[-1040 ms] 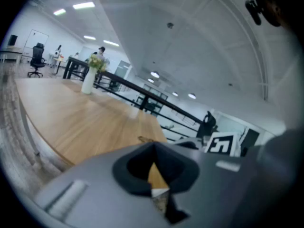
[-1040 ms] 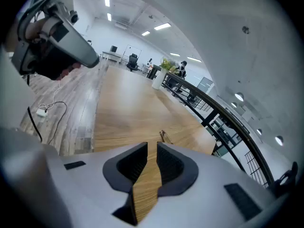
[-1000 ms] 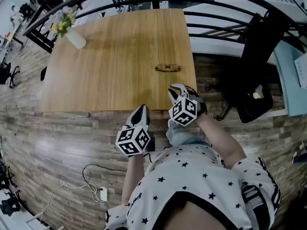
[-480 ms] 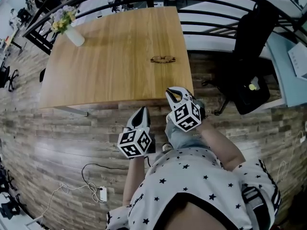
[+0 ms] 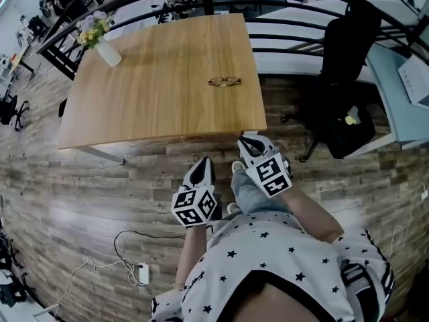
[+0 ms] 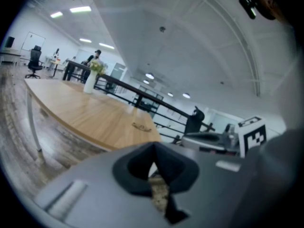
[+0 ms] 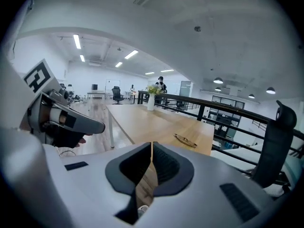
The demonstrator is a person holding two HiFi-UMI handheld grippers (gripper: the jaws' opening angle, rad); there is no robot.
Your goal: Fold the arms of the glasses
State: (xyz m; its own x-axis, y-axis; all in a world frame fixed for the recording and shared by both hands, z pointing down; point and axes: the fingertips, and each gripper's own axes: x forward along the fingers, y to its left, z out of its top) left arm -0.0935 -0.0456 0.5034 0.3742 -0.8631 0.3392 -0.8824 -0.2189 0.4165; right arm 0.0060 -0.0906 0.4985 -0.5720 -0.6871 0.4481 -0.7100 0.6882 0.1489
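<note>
Far left, at the back corner of the wooden table point(image 5: 154, 92): a white vase point(image 5: 107, 54) with yellow flowers point(image 5: 92, 31), standing up

Lower down, past the table's near edge and over the wood floor point(image 5: 100, 180): the left gripper point(image 5: 201, 163), held low in front of the body. Nose aimed at the table and tipped a little down, marker cube point(image 5: 196, 206) at its back end facing up. Fingers pressed tight together, nothing between them. Left forearm point(image 5: 190, 253) tucked in close under the starry shirt point(image 5: 268, 267). Not touching the table

A bit more to the right, up on the table top near its right edge: the glasses point(image 5: 224, 82), lying flat and alone, well apart from both grippers. Too small for a good look at the arms

Right of that and lower: the right gripper point(image 5: 249, 139), just short of the table's near right corner, closer to the table than the left one. Nose toward the table and tipped down, its cube point(image 5: 271, 174) turned up and a little to the side. Fingers just been closing, now tip to tip, holding nothing. Right forearm point(image 5: 308, 210) stretched out from the shoulder, above a knee in jeans point(image 5: 249, 190)

Far right, off the table: a black office chair point(image 5: 345, 79) on the floor
</note>
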